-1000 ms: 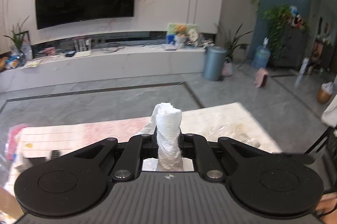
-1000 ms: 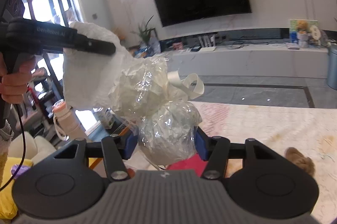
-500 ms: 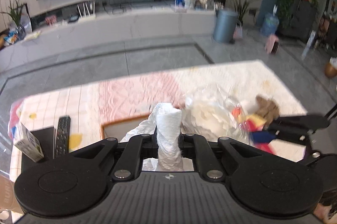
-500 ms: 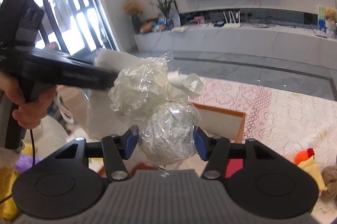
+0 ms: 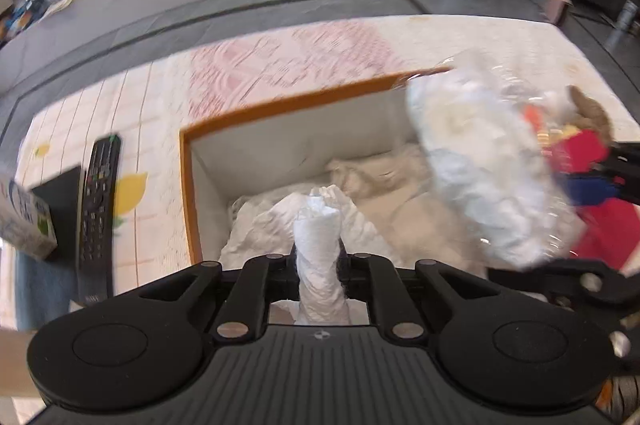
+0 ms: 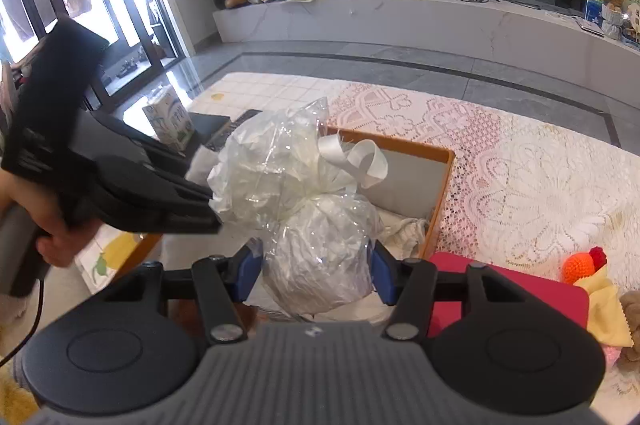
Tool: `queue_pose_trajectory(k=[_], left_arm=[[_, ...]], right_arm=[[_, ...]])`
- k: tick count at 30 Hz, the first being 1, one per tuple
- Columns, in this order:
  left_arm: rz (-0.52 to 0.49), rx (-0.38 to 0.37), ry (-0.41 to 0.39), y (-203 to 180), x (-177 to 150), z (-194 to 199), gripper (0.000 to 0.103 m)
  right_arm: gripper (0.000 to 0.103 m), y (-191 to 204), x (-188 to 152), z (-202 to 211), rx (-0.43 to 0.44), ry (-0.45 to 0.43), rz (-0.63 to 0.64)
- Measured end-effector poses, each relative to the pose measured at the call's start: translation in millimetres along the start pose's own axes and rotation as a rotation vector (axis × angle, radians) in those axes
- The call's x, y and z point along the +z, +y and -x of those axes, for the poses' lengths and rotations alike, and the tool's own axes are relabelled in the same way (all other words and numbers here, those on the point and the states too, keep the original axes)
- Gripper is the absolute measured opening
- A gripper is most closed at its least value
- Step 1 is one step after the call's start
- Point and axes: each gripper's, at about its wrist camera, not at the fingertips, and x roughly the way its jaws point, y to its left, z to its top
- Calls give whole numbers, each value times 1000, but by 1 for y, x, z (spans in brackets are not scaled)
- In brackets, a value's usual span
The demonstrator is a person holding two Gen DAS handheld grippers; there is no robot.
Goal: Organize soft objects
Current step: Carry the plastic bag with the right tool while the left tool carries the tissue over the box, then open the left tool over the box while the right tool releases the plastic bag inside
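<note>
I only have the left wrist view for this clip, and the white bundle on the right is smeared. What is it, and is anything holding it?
Observer: The right wrist view shows a clear plastic-wrapped bundle tied with a white ribbon. It is pinched between the blue pads of the right gripper.
Operator: Is it set down in the box?
Observer: No. The pads grip it in front of the orange-rimmed box.
Operator: And the red blur beside it?
Observer: That is a flat red object next to the box. An orange knitted toy and a yellow cloth lie just past it.
</note>
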Motion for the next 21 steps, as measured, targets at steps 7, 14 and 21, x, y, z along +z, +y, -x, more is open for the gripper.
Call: queue_pose_trajectory(k=[7, 14, 21], left_arm=[[57, 64, -4, 3, -1, -28, 33], [205, 46, -184, 9, -13, 9, 72], [505, 64, -463, 31, -39, 81, 88]], right_arm=[[56, 2, -4, -23, -75, 44, 18], [56, -8, -3, -22, -86, 21, -21], [56, -4, -1, -14, -99, 10, -16]])
